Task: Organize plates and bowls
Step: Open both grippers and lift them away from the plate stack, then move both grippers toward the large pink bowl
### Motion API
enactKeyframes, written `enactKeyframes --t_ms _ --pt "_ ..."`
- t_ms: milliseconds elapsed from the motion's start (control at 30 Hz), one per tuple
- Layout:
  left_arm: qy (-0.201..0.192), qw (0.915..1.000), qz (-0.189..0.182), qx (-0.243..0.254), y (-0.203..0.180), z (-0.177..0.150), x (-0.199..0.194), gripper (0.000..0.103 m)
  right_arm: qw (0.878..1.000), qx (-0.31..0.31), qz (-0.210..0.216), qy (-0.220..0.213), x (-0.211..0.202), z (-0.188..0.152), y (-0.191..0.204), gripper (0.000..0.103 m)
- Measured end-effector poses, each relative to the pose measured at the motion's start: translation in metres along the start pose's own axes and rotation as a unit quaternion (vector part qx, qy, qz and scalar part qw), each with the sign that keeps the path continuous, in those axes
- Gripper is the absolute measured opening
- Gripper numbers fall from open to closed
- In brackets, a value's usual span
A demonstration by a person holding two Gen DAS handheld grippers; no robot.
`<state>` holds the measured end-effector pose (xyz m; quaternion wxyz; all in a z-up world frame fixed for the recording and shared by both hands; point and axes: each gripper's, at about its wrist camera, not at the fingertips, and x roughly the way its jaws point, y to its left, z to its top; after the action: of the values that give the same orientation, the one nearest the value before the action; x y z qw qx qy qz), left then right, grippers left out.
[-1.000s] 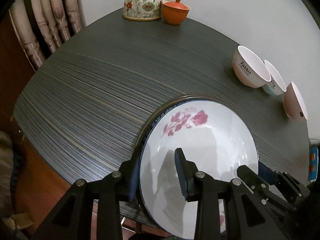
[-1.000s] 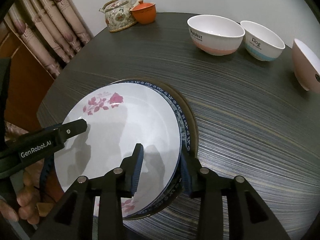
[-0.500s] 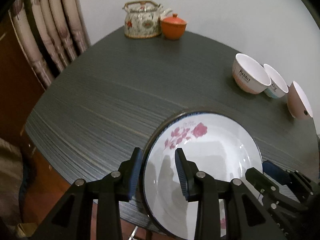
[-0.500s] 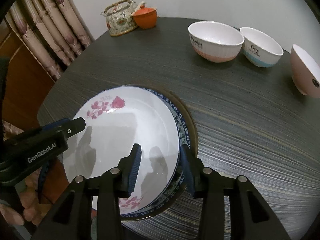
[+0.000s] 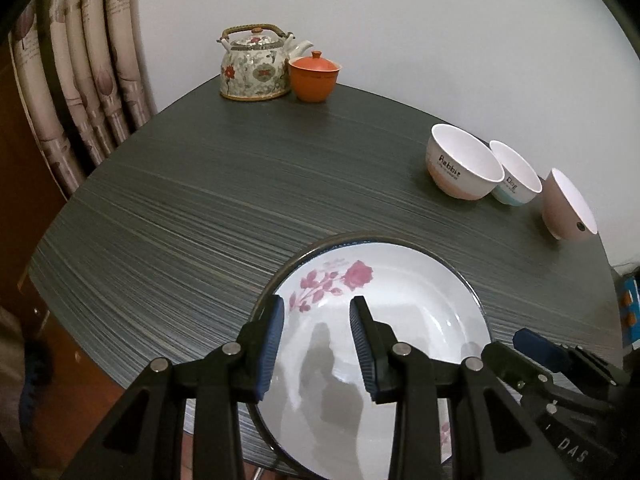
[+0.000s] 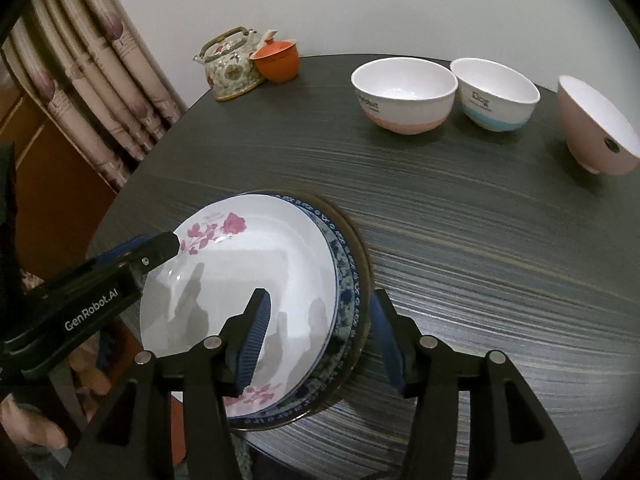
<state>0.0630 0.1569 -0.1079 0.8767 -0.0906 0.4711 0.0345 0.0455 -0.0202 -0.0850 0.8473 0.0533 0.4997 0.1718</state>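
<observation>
A white plate with pink flowers (image 5: pixel 384 308) (image 6: pixel 256 264) tops a stack on a blue-patterned plate (image 6: pixel 344 280) and a dark-rimmed plate (image 6: pixel 362 256). The stack rests at the near edge of the dark table (image 5: pixel 200 200). My left gripper (image 5: pixel 317 308) (image 6: pixel 148 248) is open, its fingers on either side of the white plate's left rim without pressing. My right gripper (image 6: pixel 318 308) (image 5: pixel 532 344) straddles the stack's right rim. Its jaws are opening and its pads stand clear of the plates. A Rabbit bowl (image 6: pixel 404 92), a Dog bowl (image 6: pixel 496 92) and a tilted pink bowl (image 6: pixel 596 124) stand at the back right.
A flowered teapot (image 5: pixel 256 64) and an orange lidded cup (image 5: pixel 314 78) stand at the table's far edge by the wall. A curtain (image 5: pixel 80 80) hangs on the left. A person's hand (image 6: pixel 32 428) holds the left gripper below the table edge.
The right jaws have widened around the stack's right rim. Both grippers have drawn back a little from the plates, and the left view has tipped upward. The stack has stayed put.
</observation>
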Motion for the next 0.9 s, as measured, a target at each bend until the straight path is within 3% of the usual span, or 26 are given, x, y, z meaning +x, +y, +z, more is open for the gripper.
enactKeyframes --t_ms 533,700,900 --pt "0.028 0.9996 0.005 0.003 -0.005 -0.003 0.007 0.035 0.996 0.085 -0.015 -0.029 -0.028 -0.006 -0.058 0.051" --pt "0.024 0.9976 0.050 0.040 -0.021 -0.005 0.005 0.035 0.992 0.114 -0.023 -0.046 -0.042 -0.008 -0.082 0.051" --pt "0.024 0.9963 0.036 0.074 -0.039 -0.009 0.003 0.035 0.989 0.135 -0.031 -0.049 -0.051 -0.014 -0.108 0.051"
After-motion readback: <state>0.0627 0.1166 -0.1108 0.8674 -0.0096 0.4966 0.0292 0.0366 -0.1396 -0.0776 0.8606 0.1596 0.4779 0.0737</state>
